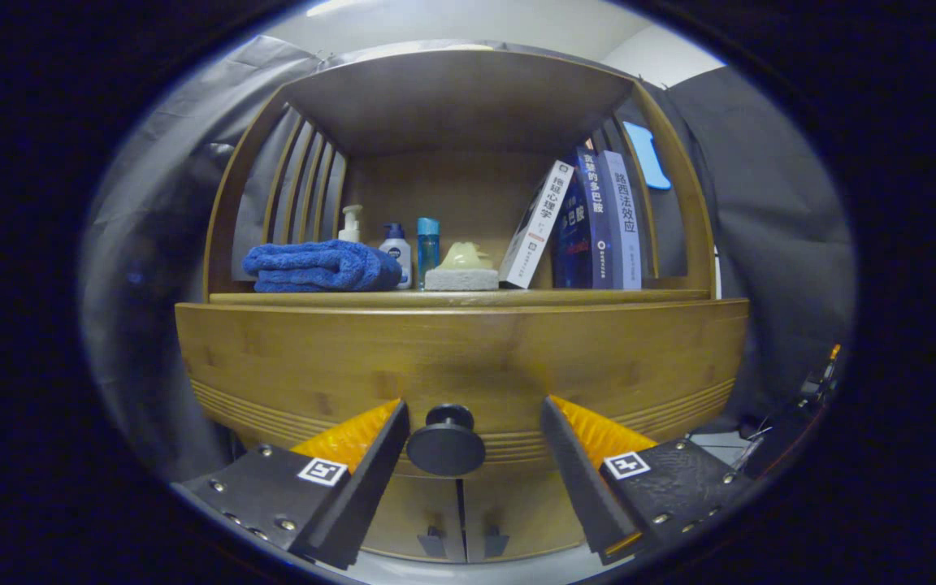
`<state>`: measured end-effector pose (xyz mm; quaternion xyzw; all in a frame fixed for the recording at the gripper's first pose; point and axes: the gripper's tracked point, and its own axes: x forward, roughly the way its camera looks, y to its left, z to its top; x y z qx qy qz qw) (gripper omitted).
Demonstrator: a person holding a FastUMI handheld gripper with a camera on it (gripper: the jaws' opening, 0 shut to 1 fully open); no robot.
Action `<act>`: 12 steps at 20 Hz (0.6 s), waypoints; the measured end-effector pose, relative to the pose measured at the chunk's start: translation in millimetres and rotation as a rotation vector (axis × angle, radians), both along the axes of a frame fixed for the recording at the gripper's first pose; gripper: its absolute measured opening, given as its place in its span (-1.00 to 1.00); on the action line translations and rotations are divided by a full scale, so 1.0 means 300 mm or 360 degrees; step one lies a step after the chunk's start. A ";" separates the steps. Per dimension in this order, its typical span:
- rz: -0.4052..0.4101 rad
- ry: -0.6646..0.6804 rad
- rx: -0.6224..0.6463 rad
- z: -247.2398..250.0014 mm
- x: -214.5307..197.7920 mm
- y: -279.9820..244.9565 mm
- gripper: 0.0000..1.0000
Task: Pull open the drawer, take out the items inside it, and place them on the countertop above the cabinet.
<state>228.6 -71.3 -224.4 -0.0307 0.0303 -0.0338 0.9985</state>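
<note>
The gripper (474, 431) is spread wide, the drawer (460, 366) knob (446, 443) between its fingers, untouched. Drawer contents are hidden. At twelve o'clock, the countertop (468, 298) carries a towel (322, 266), bottles and books (590, 223).

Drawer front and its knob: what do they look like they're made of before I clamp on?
The drawer front looks like bamboo or light wood with a satin finish: visible grain, jointed strips, grooved lower edge. The knob, between the open gripper fingers and untouched, looks matte black, likely painted metal or plastic; I can't tell which.
</note>
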 end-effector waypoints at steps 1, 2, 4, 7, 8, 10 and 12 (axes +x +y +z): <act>0.0003 -0.0006 -0.0041 -0.001 0.012 0.001 0.98; 0.0008 -0.0006 -0.0101 -0.010 0.027 0.003 0.98; 0.0016 -0.0007 -0.0238 -0.027 0.053 0.012 0.98; 0.0025 0.0000 -0.0351 -0.048 0.069 0.020 0.98; 0.0027 -0.0010 -0.0313 -0.050 0.081 0.021 0.98; 0.0033 -0.0018 -0.0303 -0.048 0.093 0.025 0.98; 0.0042 -0.0020 -0.0283 -0.049 0.098 0.021 0.99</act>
